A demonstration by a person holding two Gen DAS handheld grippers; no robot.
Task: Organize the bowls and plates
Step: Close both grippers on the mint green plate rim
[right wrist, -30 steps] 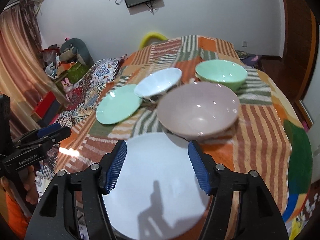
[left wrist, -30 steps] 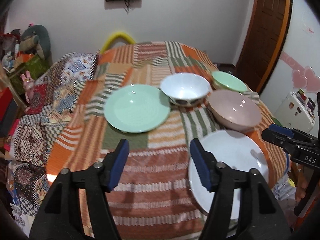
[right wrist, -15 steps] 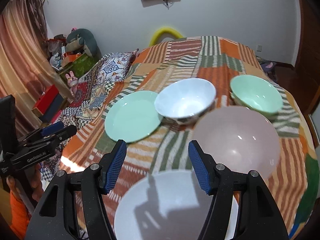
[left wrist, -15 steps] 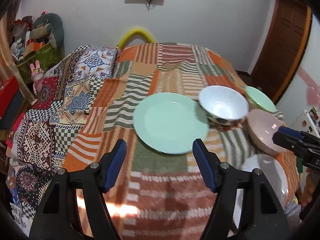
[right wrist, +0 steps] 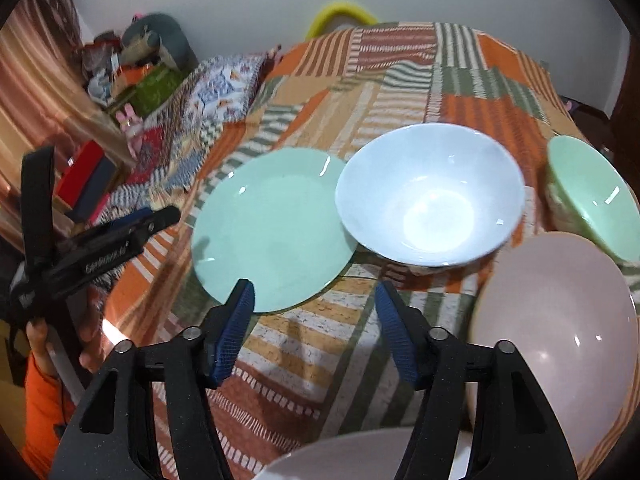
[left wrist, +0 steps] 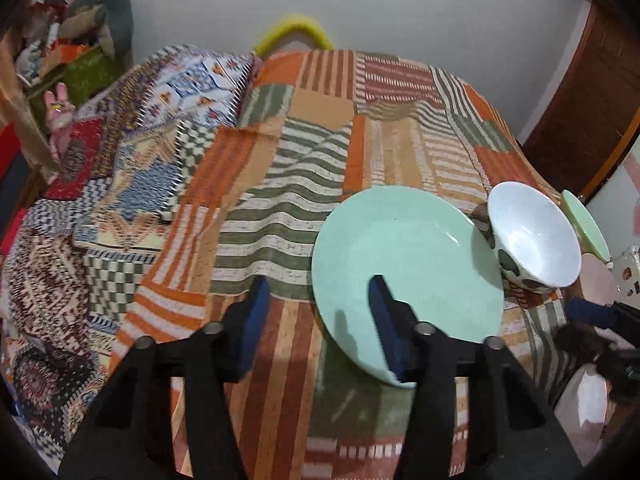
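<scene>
**Ana:** Which dish is closest to a gripper right now?

**Ben:** The green plate point(left wrist: 404, 268). It lies flat on the striped cloth point(left wrist: 304, 168). The left gripper point(left wrist: 316, 300) is right at the plate's near-left edge. One of its fingers is over the plate, the other is over the cloth beside it.

**Ana:** Is it holding the plate?

**Ben:** No. Its jaws are closing, but they press on nothing yet. The plate's edge sits between them.

**Ana:** And the right gripper point(right wrist: 314, 300)?

**Ben:** It is just past the plate's near-right edge, over the cloth. Its jaws are closing too, with only cloth showing in the gap.

**Ana:** Where are the bowls?

**Ben:** The white bowl point(right wrist: 430, 196) is just to the right of the green plate and looks like it touches its rim. The pink bowl point(right wrist: 556, 332) and the green bowl point(right wrist: 592, 200) are farther right of it.

**Ana:** So which hand should take the plate?

**Ben:** I think the left one. It is nearer and already lined up with the edge.
</scene>
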